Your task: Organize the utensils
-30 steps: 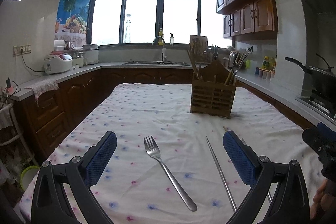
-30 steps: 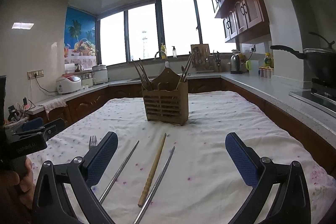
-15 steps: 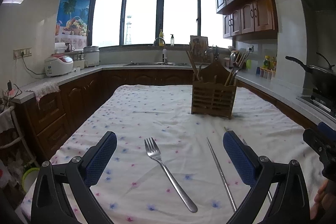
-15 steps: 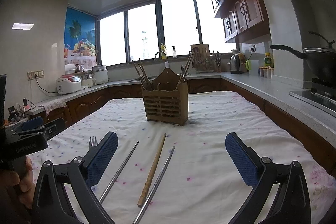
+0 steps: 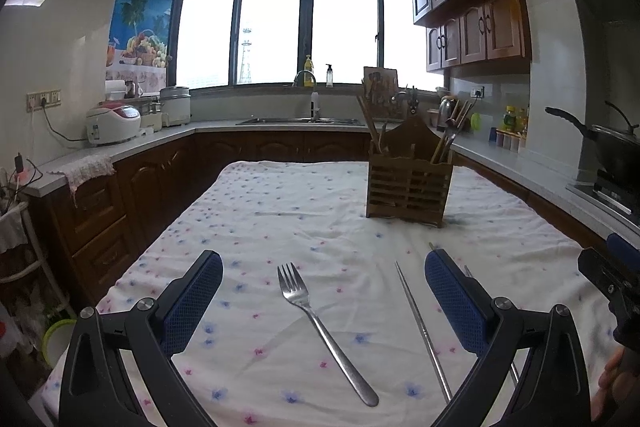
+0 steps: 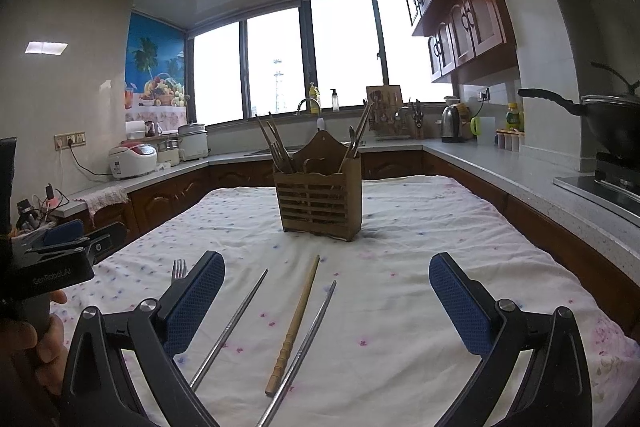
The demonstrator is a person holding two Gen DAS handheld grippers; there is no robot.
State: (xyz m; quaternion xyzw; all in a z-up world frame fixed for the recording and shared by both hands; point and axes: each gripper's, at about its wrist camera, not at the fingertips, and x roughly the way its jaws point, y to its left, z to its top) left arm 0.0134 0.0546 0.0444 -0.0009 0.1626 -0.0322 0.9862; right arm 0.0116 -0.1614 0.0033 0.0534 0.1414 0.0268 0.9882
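Left wrist view shows the left tongs (image 5: 324,295) spread wide and empty above the tabletop (image 5: 280,211), which is covered by a flower-dotted cloth. Between its blue pads lies a metal fork (image 5: 324,331), tines pointing away toward the window and slightly left, handle running back toward the camera and to the right. Just right of the fork a metal chopstick (image 5: 420,327) lies nearly parallel, its long axis also front to back. The wooden utensil holder (image 5: 408,187) stands upright farther back on the right, with chopsticks and spoons leaning in its compartments.

Right wrist view shows the right tongs (image 6: 326,299) likewise wide apart, holding nothing. Here a wooden chopstick (image 6: 296,323) shows, lying between two metal chopsticks (image 6: 230,327), all three pointing roughly toward the holder (image 6: 320,195); the left view hides the wooden one. Only the fork's tines (image 6: 179,269) peek out beside the left pad.
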